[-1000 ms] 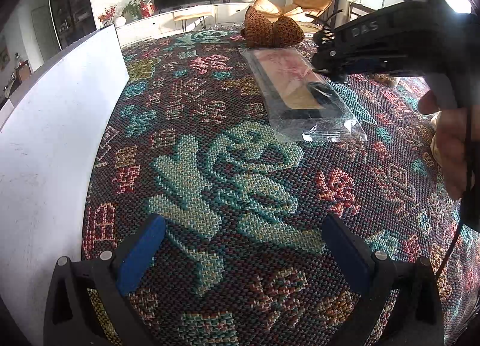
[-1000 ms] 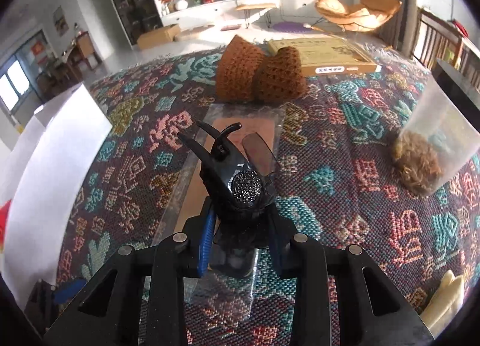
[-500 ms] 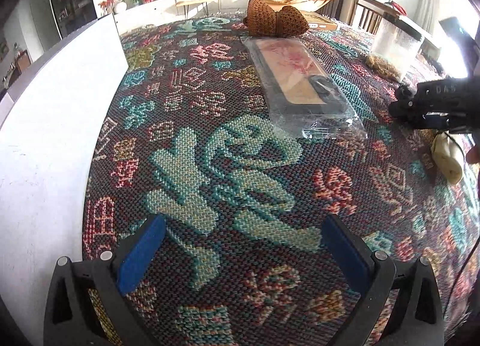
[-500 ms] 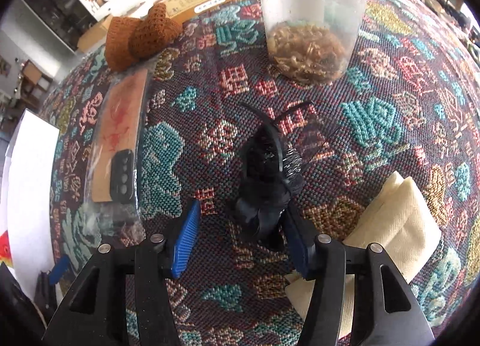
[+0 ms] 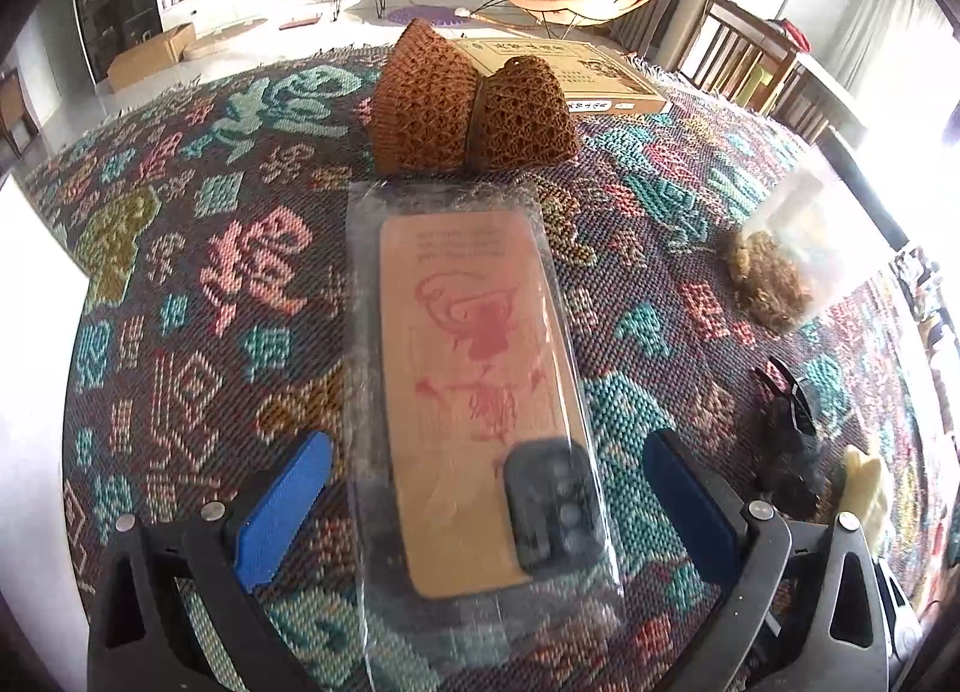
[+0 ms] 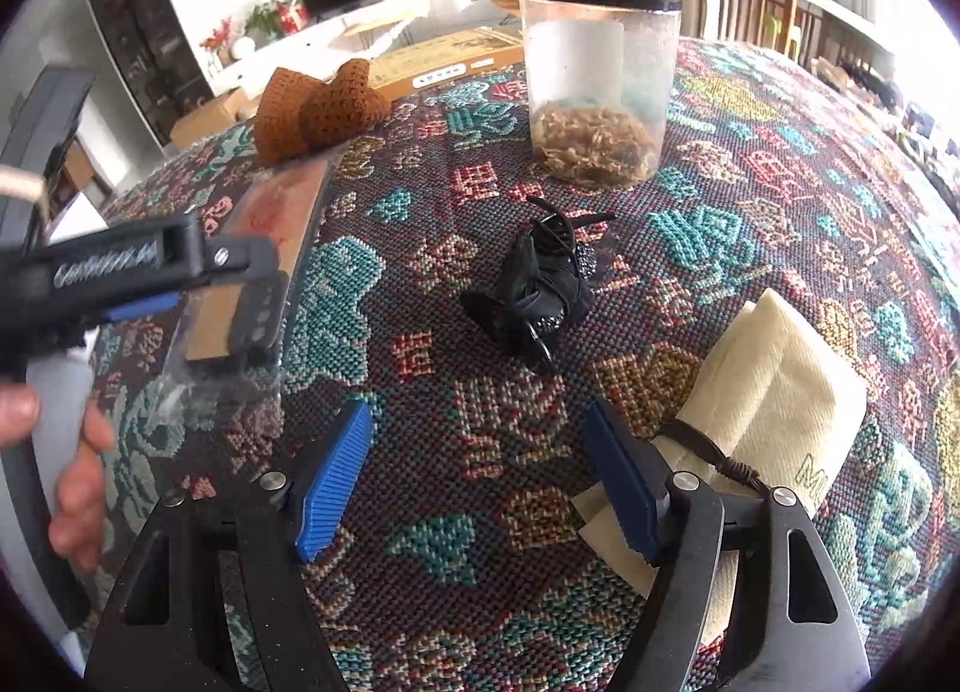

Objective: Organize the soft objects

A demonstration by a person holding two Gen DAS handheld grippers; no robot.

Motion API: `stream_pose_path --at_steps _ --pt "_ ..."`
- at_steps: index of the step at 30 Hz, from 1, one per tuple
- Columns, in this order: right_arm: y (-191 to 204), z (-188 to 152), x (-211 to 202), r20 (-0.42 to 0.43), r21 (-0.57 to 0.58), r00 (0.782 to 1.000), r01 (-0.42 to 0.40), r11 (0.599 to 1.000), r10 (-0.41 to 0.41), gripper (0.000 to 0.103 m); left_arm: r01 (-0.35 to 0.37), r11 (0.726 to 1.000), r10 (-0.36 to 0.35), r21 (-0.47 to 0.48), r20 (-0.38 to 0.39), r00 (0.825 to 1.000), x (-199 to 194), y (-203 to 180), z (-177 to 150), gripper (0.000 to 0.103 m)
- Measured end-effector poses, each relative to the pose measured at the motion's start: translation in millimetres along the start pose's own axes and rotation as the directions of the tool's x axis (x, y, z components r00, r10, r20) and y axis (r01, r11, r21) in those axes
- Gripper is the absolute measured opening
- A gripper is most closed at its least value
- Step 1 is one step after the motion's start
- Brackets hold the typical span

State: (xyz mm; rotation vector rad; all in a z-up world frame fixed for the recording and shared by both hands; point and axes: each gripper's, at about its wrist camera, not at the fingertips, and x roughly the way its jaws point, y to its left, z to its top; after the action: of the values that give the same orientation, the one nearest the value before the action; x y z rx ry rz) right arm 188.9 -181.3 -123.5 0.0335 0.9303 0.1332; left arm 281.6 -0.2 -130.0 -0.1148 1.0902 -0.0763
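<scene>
The patterned cloth (image 6: 750,164) is carrying everything. The left gripper (image 5: 480,503) is gaping wide around the bagged phone case (image 5: 474,392), pads clear. The right gripper (image 6: 474,482), jaws just opening, is empty; the black hair clip (image 6: 534,290) is lying at twelve o'clock.

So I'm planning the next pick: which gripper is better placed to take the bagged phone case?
Left. The left gripper is open with its blue pads either side of the bagged phone case. The right gripper, open and empty, faces the black hair clip.

black bow hair clip (image 6: 534,287) lying on patterned cloth, near folded cream napkin (image 6: 774,386)
</scene>
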Motion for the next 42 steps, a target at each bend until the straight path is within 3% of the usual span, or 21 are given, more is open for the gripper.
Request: stream_pose_path --at_steps 3,6,7,8,9,13,16,21,24,26,29,32,33,34,36,39,42 --pt "7.6 -11.3 -3.8 0.041 -0.057 0.998 0.047 0.997 -0.045 0.077 -0.131 0.99 0.133 0.042 -0.041 0.99 28.5 -5.2 6.9 0.103" --pt "5.5 -12.6 -7.1 0.047 -0.055 0.998 0.039 0.998 -0.036 0.08 -0.117 0.993 0.117 0.025 -0.002 0.993 29.9 4.6 9.3 0.103" --pt "2.2 -12.2 -6.8 0.046 -0.04 0.999 0.026 0.999 -0.025 0.08 -0.113 0.993 0.112 0.034 0.007 0.994 27.1 6.4 8.6 0.097" --pt "-2.2 -11.8 -7.3 0.047 -0.02 0.999 0.01 1.0 -0.009 0.08 -0.12 0.992 0.119 0.046 0.029 0.992 22.2 7.7 5.9 0.079" --pt "-5.8 -11.6 -7.7 0.051 -0.002 0.999 -0.005 1.0 0.005 0.08 -0.13 0.99 0.127 0.057 0.053 0.99 15.3 10.0 1.4 0.076" --pt "-9.0 -12.4 -7.0 0.06 0.015 0.998 -0.027 1.0 0.026 0.081 -0.105 0.994 0.103 0.042 0.051 0.993 -7.7 21.7 -35.8 0.076" --pt "-13.2 -14.3 -9.6 0.072 0.033 0.996 -0.057 0.998 0.054 0.081 -0.078 0.997 0.077 0.022 0.061 0.995 -36.6 31.9 -91.5 0.076" --pt "-25.8 -17.4 -16.5 0.105 0.096 0.988 -0.128 0.987 0.117 0.081 -0.119 0.991 0.112 0.068 0.105 0.988 -77.0 39.3 -165.7 0.076" --pt "-28.4 -5.9 -12.4 0.055 0.129 0.987 -0.154 0.98 0.148 0.081 -0.113 0.993 0.109 0.033 0.109 0.988 -83.0 50.5 -174.5 0.082" --pt "-32.3 10.1 -9.4 0.002 0.173 0.985 -0.169 0.97 0.171 0.081 -0.123 0.992 0.119 0.027 0.096 0.988 -77.7 55.2 -175.1 0.094" --pt "-34.1 39.0 2.6 -0.081 0.22 0.984 -0.138 0.966 0.159 0.081 -0.135 0.99 0.132 0.032 0.093 0.987 -76.2 55.7 -174.3 0.098" --pt "-25.9 58.3 21.0 -0.143 0.19 0.98 -0.109 0.976 0.137 0.081 -0.13 0.991 0.126 0.041 0.087 0.988 -74.5 56.9 -171.8 0.098" --pt "-22.1 59.5 28.3 -0.175 0.165 0.977 -0.09 0.982 0.119 0.068 -0.121 0.992 0.116 0.048 0.091 0.989 -75.5 57.2 -171.5 0.095" --pt "-18.6 57.6 36.5 -0.232 0.132 0.97 -0.036 0.991 0.066 0.029 -0.11 0.992 0.103 0.061 0.11 0.989 -79.5 56.7 -172.0 0.076" --pt "-15.0 53.9 27.4 -0.222 0.109 0.974 -0.023 0.994 0.047 0.024 -0.115 0.99 0.105 0.08 0.115 0.988 -84.5 55.6 -172.9 0.076" --pt "-10.4 43.0 -3.1 -0.175 0.099 0.982 -0.054 0.994 0.071 0.024 0.005 1.0 -0.008 0.024 0.117 0.993 -99.8 62.4 -177.0 0.075" --pt "6.0 39.2 -40.9 -0.117 0.044 0.988 -0.092 0.995 0.097 0.024 0.118 0.993 -0.116 -0.001 0.17 0.979 -134.7 59.5 -177.7 0.076"
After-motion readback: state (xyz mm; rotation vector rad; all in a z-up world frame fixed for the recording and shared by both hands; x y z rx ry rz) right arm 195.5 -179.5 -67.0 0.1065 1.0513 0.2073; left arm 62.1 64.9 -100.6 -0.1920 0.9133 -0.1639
